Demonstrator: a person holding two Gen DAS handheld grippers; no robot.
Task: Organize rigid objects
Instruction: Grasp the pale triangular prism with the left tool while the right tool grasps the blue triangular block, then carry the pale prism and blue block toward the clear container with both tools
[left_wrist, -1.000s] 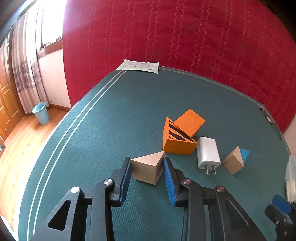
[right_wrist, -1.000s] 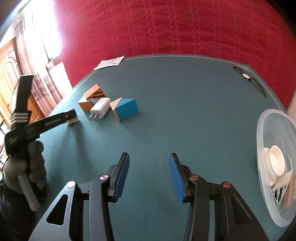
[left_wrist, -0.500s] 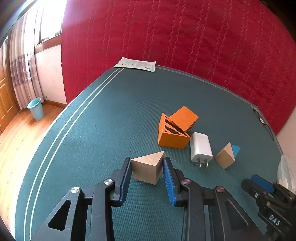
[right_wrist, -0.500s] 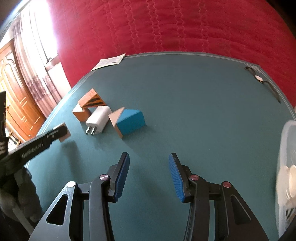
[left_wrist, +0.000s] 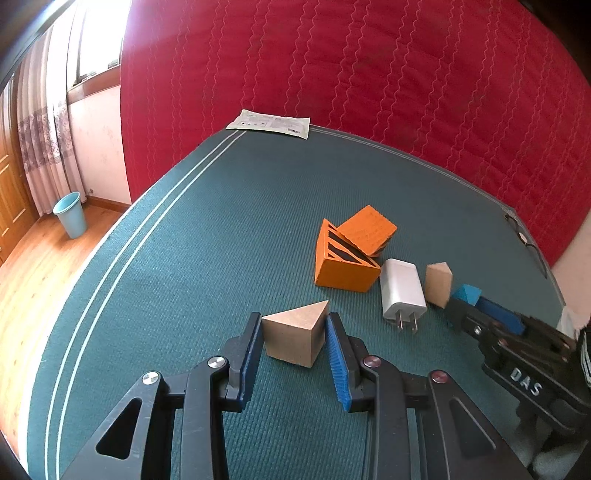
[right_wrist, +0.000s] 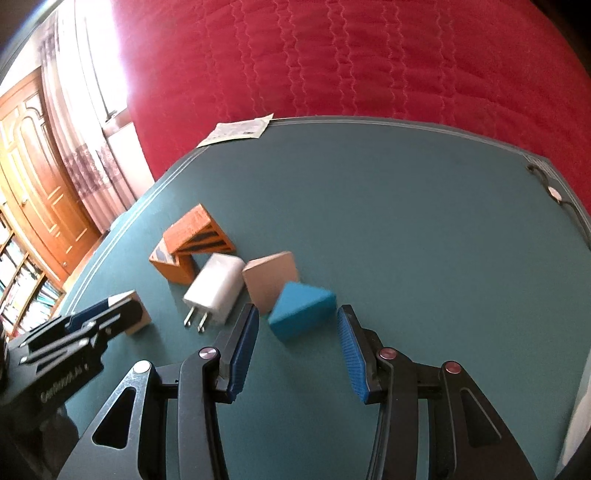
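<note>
Your left gripper (left_wrist: 293, 338) is pinching the tan wedge (left_wrist: 295, 338) on the green mat (left_wrist: 221, 229) | wedge is plain wood, its sharp tip pointing right, long side running across | your right gripper (right_wrist: 297, 341) is staying spread around the blue wedge (right_wrist: 301, 314), not touching, beside the white plug (right_wrist: 216, 290).

The bench (left_wrist: 192, 229) wore a matt teal cloth with a ribbed, woven grain. The wedge (left_wrist: 295, 338) showed pale, unvarnished wood, smooth and dull. The orange blocks (left_wrist: 347, 258) looked painted, with a rough, grainy face. The charger (left_wrist: 402, 290) was glossy white plastic (its prongs bare metal). The blue block (right_wrist: 301, 314) had a flat matt coat. Each tool (left_wrist: 291, 354) was black plastic with ridged blue pads (right_wrist: 351, 350). Behind hung red quilted fabric (left_wrist: 369, 92).
</note>
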